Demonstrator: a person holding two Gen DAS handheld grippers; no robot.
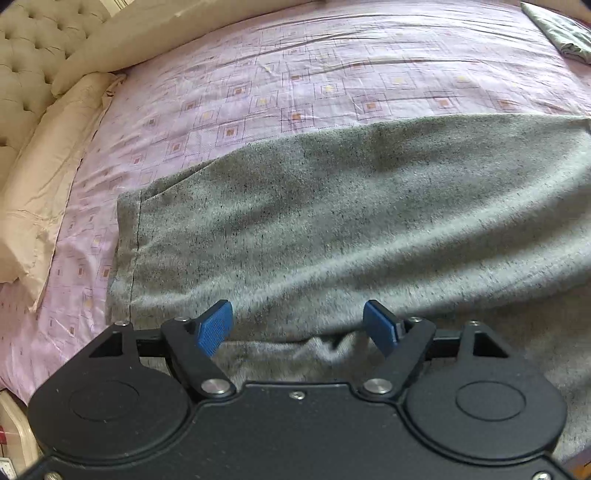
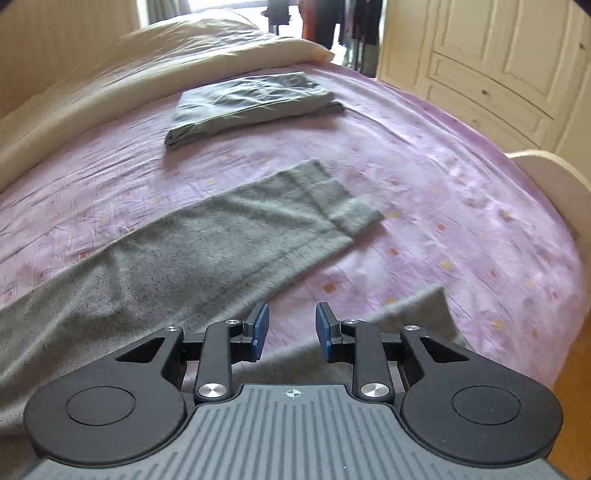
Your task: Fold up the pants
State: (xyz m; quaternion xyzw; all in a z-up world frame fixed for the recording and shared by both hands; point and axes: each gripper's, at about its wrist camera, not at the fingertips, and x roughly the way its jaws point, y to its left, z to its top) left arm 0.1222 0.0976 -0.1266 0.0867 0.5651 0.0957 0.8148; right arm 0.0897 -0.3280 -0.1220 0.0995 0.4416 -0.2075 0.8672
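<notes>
Grey speckled pants [image 1: 332, 221] lie spread on a pink patterned bed sheet [image 1: 332, 81], with the hemmed waist end at the left. My left gripper [image 1: 296, 308] hovers over their near edge, blue pads wide apart and touching no cloth; a small bunch of fabric lies just below it. In the right wrist view one pant leg [image 2: 207, 251] stretches away to a cuff at mid-bed, and the second leg's end [image 2: 424, 314] shows at the lower right. My right gripper [image 2: 292, 308] stands open above the sheet between the two legs, with nothing between its pads.
A folded grey-green garment [image 2: 251, 103] lies farther up the bed, also seen as a corner [image 1: 561, 29]. Cream pillows [image 1: 48, 192] and a tufted headboard [image 1: 22, 55] line the left. A cream duvet [image 2: 147, 62], white wardrobe doors [image 2: 498, 55] and the footboard [image 2: 546, 170] border the bed.
</notes>
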